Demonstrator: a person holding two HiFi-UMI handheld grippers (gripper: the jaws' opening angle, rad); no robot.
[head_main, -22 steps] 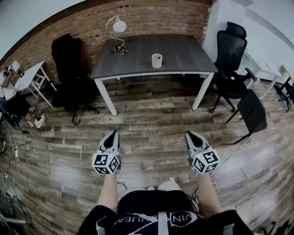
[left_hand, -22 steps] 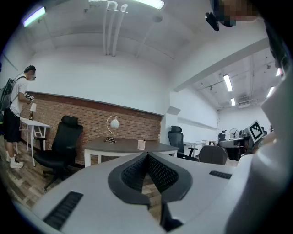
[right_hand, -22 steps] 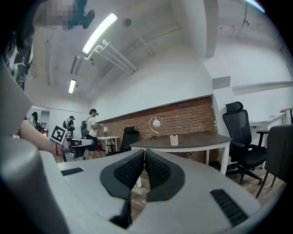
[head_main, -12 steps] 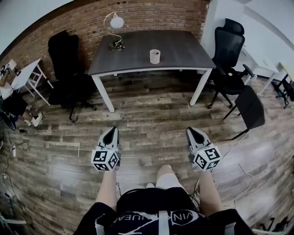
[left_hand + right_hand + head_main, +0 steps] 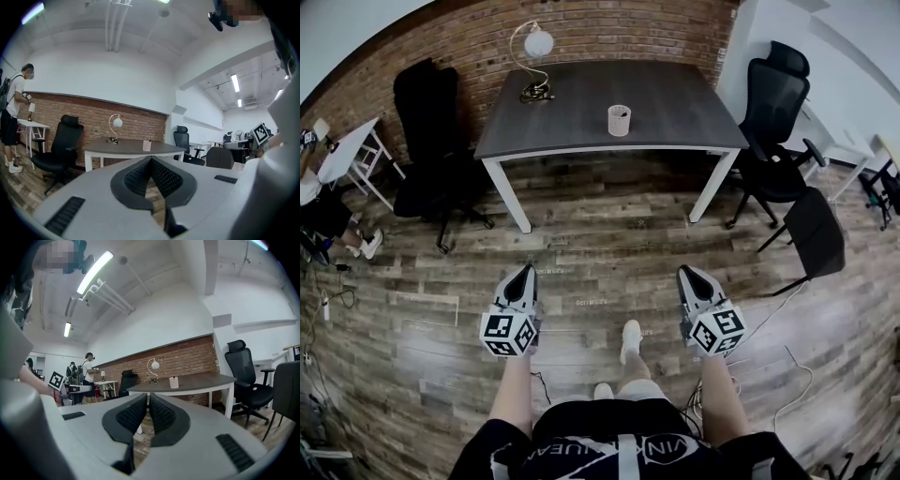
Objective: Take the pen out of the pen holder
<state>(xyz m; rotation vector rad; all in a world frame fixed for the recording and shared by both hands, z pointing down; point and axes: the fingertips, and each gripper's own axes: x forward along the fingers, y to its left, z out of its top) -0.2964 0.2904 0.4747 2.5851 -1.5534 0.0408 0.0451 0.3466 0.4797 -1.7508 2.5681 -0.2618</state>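
Need to cross the floor (image 5: 600, 234) first: left tongs (image 5: 522, 275) and right tongs (image 5: 684, 273) both pinched together, empty, pen holder (image 5: 620, 120) well ahead on the table (image 5: 675, 103), roughly between them, marginally nearer right; pen too small to resolve, presumably upright.

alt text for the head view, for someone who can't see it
A person on a wood floor holds a left gripper and right gripper, both empty, pointing at a dark table ahead. On it stand a pale pen holder and a lamp; black chairs flank it.
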